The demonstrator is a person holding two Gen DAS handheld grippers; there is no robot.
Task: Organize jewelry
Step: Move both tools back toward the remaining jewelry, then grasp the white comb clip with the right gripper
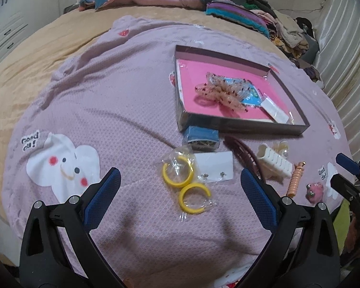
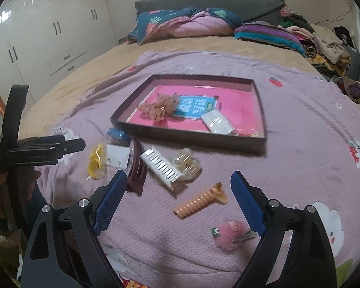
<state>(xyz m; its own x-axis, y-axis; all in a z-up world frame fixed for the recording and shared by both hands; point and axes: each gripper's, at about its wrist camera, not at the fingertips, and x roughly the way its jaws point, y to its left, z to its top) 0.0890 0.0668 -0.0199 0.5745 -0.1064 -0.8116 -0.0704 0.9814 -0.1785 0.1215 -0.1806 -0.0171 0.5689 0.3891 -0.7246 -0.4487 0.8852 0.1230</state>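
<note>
Left wrist view is showing the yellow hoop earrings (image 1: 187, 187) lying in their clear plastic wrap on the lilac blanket (image 1: 108, 96), directly between the spread fingers of the left gripper (image 1: 180, 180), whose jaws are standing wide open and holding nothing. A white earring card (image 1: 214, 166) is lying just beside the hoops, with a small blue packet (image 1: 202, 138) beyond it, touching the near wall of the shallow box (image 1: 247, 122). Inside the box, on its pink lining, a beaded peach hair bow (image 1: 224, 91) is resting next to a blue card and a white packet. In the right wrist view the right gripper (image 2: 178, 192) is hovering with its jaws likewise wide apart and empty, above a peach spiral hair clip (image 2: 199, 202); a pink fuzzy clip (image 2: 230, 236) is lying nearer the camera, and a white claw clip (image 2: 162, 165), a clear claw clip (image 2: 187, 162) and a maroon claw clip (image 2: 138, 168) are lying farther out, toward the box.
</note>
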